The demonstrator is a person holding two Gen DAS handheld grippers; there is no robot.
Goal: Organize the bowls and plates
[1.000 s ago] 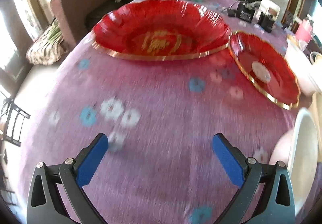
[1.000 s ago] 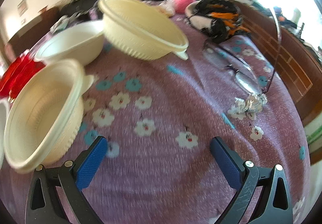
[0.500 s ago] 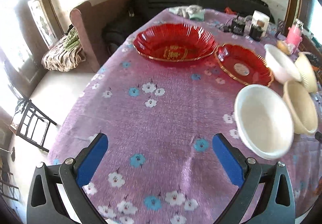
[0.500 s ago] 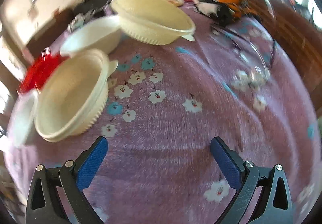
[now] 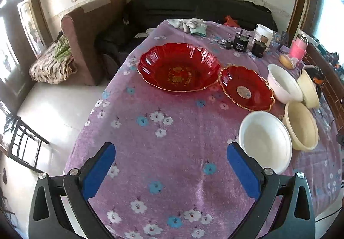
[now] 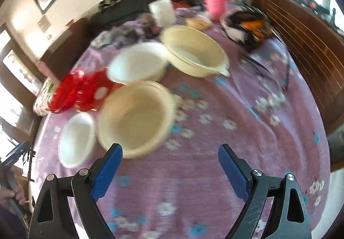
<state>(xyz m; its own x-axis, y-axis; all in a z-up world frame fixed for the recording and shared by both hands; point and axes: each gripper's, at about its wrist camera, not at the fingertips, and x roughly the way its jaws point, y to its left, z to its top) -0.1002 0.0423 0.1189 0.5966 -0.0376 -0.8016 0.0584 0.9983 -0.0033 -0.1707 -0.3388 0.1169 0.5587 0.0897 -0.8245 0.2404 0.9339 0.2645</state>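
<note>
I see gold print in the middle of the large red plate [image 5: 179, 67], too small for me to read for sure, and a round sticker on the small red plate [image 5: 247, 88] that I can't read either; nothing else legible.

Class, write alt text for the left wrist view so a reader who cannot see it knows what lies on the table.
An open left gripper hovers over a purple flowered tablecloth, holding nothing. Ahead lie a large red plate and a small red plate, rims nearly touching; to their right stand two white bowls and two cream bowls.
</note>
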